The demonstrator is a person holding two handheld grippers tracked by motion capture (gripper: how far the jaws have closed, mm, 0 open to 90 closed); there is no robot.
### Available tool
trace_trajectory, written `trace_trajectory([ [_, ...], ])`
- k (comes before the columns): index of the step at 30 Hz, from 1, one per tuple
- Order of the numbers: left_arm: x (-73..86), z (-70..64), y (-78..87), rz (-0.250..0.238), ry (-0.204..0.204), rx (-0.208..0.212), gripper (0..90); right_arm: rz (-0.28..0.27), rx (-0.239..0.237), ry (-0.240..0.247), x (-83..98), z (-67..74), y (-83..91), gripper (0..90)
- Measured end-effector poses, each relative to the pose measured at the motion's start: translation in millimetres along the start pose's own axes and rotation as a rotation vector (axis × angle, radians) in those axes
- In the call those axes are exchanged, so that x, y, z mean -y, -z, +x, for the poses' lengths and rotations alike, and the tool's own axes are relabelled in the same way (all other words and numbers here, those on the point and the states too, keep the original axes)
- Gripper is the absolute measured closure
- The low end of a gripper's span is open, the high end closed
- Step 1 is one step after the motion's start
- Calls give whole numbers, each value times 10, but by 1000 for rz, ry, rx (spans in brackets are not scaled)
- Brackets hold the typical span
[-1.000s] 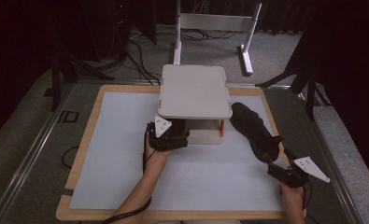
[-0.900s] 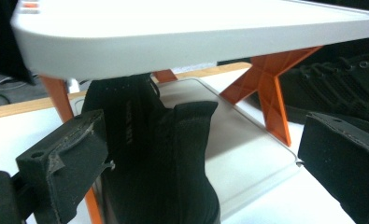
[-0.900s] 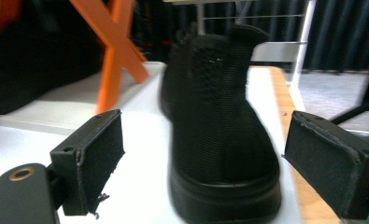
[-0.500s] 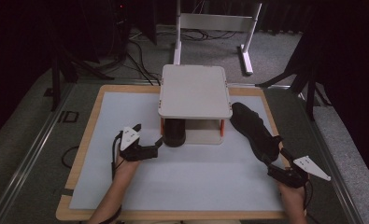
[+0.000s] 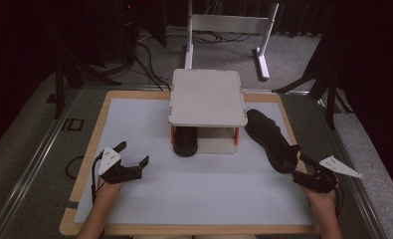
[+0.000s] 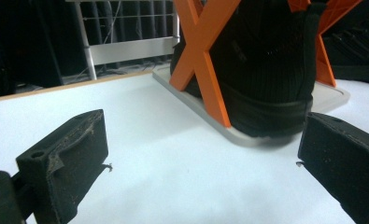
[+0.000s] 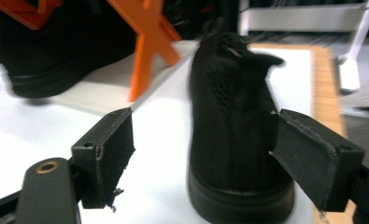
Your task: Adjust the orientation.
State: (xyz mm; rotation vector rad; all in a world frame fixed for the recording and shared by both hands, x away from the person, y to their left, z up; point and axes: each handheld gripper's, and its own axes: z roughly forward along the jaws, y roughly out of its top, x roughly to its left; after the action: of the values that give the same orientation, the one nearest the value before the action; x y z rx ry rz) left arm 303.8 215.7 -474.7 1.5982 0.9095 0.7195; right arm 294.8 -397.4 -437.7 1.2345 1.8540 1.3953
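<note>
Shoe half hidden beneath rack; both grippers spread, empty.

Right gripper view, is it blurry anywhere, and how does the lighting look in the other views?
Right gripper view: the black shoe between the jaws is smeared, its top streaked, and the background is soft. Left gripper view: sharper, the white mat evenly lit. High view: the mat is bright, the surroundings fall into darkness.
</note>
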Motion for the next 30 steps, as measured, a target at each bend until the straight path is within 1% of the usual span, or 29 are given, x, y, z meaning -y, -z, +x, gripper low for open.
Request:
trace_trajectory([
  [1, 22, 7, 17, 1, 2, 2, 21, 10, -3, 5, -34, -9, -3, 202],
  [2, 33, 13, 27, 1, 2, 2, 21, 36, -29, 4, -96, -28, -15, 202],
  [3, 33, 13, 27, 1, 2, 2, 20, 36, -29, 4, -96, -28, -15, 202],
  [4, 57, 22, 56, -2, 8, 1, 20, 47, -31, 11, -133, -35, -22, 201],
  [5, 66, 27, 75, -8, 10, -4, 21, 54, -30, 27, -230, -51, -24, 202],
  [6, 78, 35, 99, -17, 18, -7, 20, 56, -35, 28, -276, -63, -25, 202],
  [7, 84, 44, 115, -19, 18, -10, 21, 60, -29, 38, -331, -77, -29, 202],
  [9, 103, 70, 170, -23, 18, -21, 21, 58, -35, 38, -397, -106, -40, 202],
  [12, 129, 110, 234, -28, 23, -29, 21, 96, -37, 46, -494, -160, -96, 202],
  [17, 187, 160, 324, -24, 26, -46, 21, 180, -55, 71, -607, -199, -239, 210],
  [21, 210, 192, 361, -35, 38, -45, 21, 230, -48, 90, -699, -218, -351, 213],
  [22, 215, 194, 362, -36, 39, -45, 21, 244, -54, 91, -727, -221, -380, 213],
  [26, 217, 194, 358, -34, 30, -41, 20, 322, -54, 131, -854, -187, -514, 215],
  [30, 224, 199, 365, -43, 42, -44, 21, 384, -58, 155, -989, -151, -647, 223],
])
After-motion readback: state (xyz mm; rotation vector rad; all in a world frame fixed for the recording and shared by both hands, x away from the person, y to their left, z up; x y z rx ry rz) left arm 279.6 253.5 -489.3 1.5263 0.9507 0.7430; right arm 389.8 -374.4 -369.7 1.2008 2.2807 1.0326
